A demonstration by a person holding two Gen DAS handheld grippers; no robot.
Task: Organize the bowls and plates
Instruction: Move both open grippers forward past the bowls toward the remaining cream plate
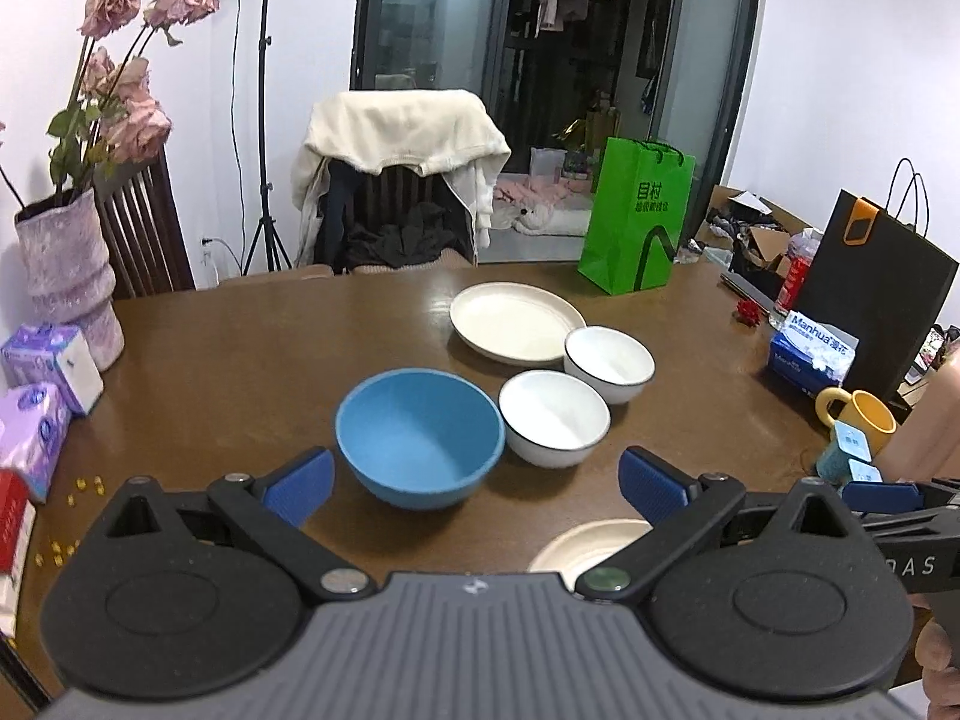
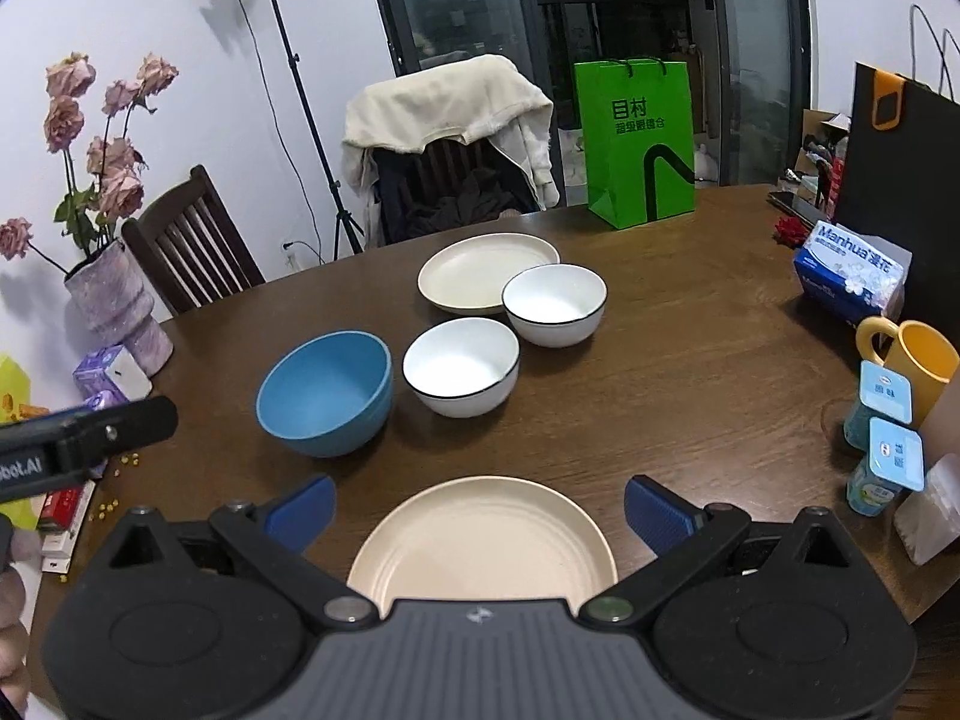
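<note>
Left gripper (image 1: 477, 489) spread wide before blue bowl (image 1: 419, 437); right gripper (image 2: 480, 510) spread over near plate (image 2: 483, 546); bare table (image 2: 690, 360) at right

The green bag (image 2: 637, 141) carries "目村" in large dark characters, with a smaller line beneath too blurred to read. "Manhua" shows on the blue tissue pack (image 2: 849, 273). The left gripper (image 2: 90, 438) bears "bot.AI"; the right gripper (image 1: 900, 540) bears "AS".
</note>
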